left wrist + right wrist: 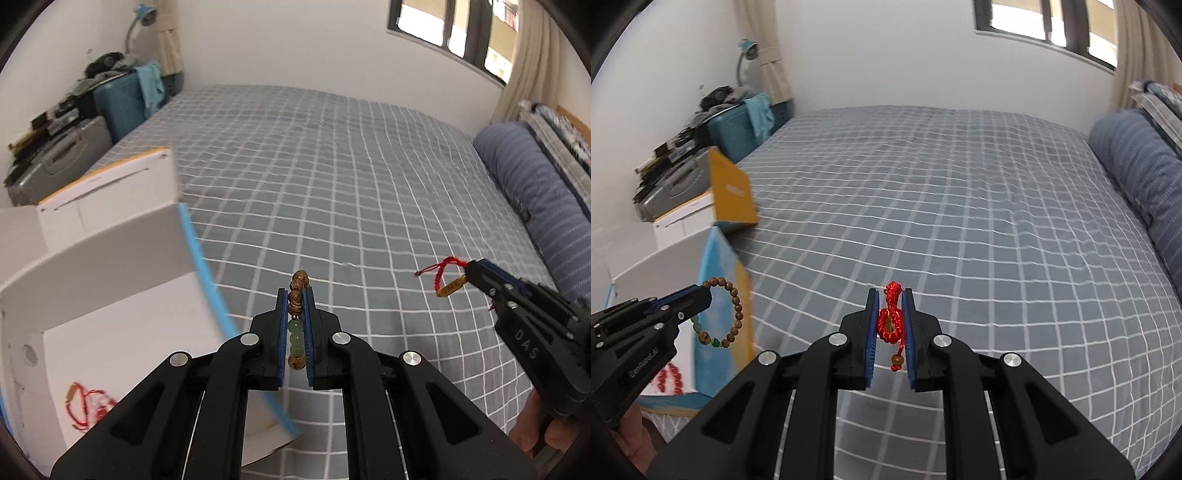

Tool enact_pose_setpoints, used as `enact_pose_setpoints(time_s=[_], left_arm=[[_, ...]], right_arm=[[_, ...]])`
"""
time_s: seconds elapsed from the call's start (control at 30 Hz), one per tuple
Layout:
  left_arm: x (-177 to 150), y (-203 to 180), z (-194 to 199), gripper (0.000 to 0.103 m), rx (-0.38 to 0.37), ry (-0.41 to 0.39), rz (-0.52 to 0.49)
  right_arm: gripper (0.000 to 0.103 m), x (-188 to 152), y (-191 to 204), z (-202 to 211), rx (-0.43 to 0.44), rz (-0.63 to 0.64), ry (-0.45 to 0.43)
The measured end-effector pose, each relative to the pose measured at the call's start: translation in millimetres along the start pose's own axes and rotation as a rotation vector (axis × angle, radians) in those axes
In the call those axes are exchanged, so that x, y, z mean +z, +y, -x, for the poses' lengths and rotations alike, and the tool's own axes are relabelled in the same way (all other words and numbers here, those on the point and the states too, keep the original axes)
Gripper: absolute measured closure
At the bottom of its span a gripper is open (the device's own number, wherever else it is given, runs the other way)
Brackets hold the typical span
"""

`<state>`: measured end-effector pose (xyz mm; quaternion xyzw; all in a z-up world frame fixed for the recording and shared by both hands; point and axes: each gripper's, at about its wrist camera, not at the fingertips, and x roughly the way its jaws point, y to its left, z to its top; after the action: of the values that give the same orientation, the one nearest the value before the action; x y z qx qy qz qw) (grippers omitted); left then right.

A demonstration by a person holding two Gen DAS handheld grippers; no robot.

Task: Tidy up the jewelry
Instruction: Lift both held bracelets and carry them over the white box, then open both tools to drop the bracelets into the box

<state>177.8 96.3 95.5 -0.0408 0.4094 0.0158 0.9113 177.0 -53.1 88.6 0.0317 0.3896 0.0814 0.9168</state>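
Between your left claw point(295, 295) pads sits the wooden bead bracelet point(297, 321), clamped tight above the bed point(332, 184). Your right claw point(890, 295) grips the red cord bracelet point(891, 321); left of both stands the open box point(110, 295).

The black left gripper point(295, 295) angles downward, its blue-padded jaws nearly closed. The black right gripper point(890, 295) is tilted and closed alike.

left tool point(295, 291) clamped on wooden bead bracelet point(297, 295) with green beads, above checked bed point(332, 166). white box point(110, 295) at left, red cord bracelet point(86, 404) inside. right tool point(471, 271) at right grips red cord charm point(448, 280).
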Motion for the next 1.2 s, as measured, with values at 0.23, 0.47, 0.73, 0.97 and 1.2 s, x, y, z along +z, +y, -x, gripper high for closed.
enact_pose_setpoints(time_s=[0.23,0.47,0.73,0.97,1.2], left_arm=[[-3,52,35,0.096,0.07,-0.045,0.07],[-22,113,48,0.096,0.154,-0.037,0.155],[-64,179,51,0.096,0.247,0.008,0.252],[-91,211,47,0.096,0.286,0.054,0.291],[-102,222,39,0.096,0.289,0.086,0.308]], right_arm=[[0.091,12,60,6,0.067,0.077,-0.016],[0.091,11,127,5,0.144,0.164,-0.018],[0.091,-6,197,0,0.205,0.281,-0.006],[0.091,-28,236,-19,0.244,0.341,0.054],[0.091,-42,249,-42,0.234,0.354,0.116]])
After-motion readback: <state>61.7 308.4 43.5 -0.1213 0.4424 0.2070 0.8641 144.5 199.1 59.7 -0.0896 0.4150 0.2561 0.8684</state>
